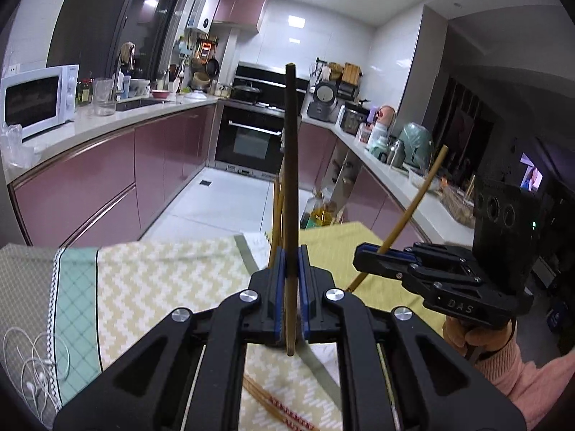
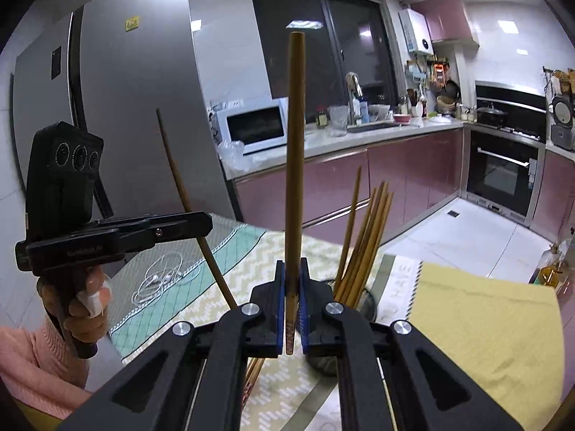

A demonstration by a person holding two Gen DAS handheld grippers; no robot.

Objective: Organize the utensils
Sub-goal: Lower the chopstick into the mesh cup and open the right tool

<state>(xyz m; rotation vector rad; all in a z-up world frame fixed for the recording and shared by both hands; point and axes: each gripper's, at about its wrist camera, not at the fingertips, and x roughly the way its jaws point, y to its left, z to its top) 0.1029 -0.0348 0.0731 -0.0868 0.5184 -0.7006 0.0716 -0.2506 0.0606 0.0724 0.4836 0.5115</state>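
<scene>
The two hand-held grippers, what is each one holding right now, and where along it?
Each grips one chopstick near its lower end. The left hand-held gripper holds a dark chopstick; the right hand-held gripper holds a lighter chopstick. Both stand roughly upright.

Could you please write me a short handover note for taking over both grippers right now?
Left gripper: shut on a dark chopstick, raised above the table.
Right gripper: shut on a light chopstick, also raised.
Holder on the table already has a bundle of chopsticks standing in it.
Left to do: drop both held chopsticks in; loose chopsticks lie on the tablecloth.
</scene>
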